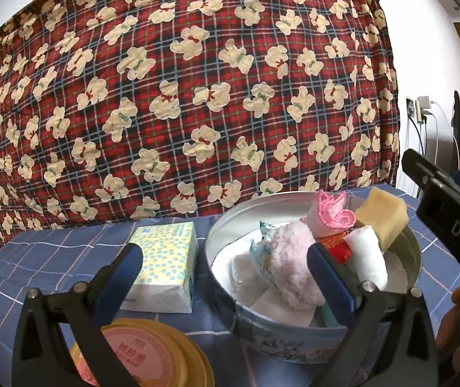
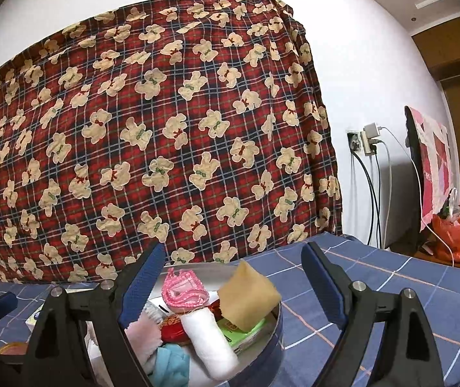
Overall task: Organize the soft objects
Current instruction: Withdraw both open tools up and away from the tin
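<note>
While the round tin point(image 1: 262, 338) is sitting on the blue checked cloth point(image 1: 52, 258), left gripper point(image 1: 223, 258) hovering spread wide, right gripper point(image 2: 230, 277) gaping empty above yellow sponge point(image 2: 249, 300), tissue pack point(image 1: 165, 258) lying beside

Gold lid point(image 1: 152, 358) cut off by bottom edge.

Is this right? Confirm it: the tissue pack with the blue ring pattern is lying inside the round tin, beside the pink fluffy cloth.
Not quite. The tissue pack lies outside the round tin, on the blue checked cloth next to it. The pink fluffy cloth is inside the tin. The left wrist view shows this.
</note>
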The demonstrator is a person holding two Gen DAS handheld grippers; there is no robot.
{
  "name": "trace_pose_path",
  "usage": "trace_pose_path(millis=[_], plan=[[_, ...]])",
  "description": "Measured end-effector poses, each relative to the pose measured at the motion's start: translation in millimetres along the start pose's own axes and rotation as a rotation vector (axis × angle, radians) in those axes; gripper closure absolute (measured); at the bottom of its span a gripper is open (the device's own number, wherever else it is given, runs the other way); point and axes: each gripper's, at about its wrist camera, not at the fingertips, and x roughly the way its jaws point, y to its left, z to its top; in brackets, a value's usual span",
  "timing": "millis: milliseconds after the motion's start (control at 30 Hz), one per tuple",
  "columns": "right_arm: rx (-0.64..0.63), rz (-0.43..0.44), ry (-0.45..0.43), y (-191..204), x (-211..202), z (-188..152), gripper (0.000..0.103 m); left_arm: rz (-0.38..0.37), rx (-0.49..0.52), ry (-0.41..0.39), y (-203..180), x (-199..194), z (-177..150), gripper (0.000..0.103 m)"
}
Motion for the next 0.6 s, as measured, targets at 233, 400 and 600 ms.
trace_pose_path(millis=[233, 400, 600], plan=[[0.008, -0.009, -0.008, 5.4, -12.6, -2.3, 0.015, -0.004, -0.022, 0.011, 12.8, -5.6, -6.1, 0.000], [0.007, -0.012, -0.008, 6.5, -13.0, -2.3, 0.015, -0.006, -0.025, 0.013, 17.0, -8.9, -7.2, 0.000], [0.009, -0.007, -0.001, 9.9, -18.0, -4.1, 0.015, -0.008, -0.038, 0.025, 28.4, -12.3, -10.3, 0.000]])
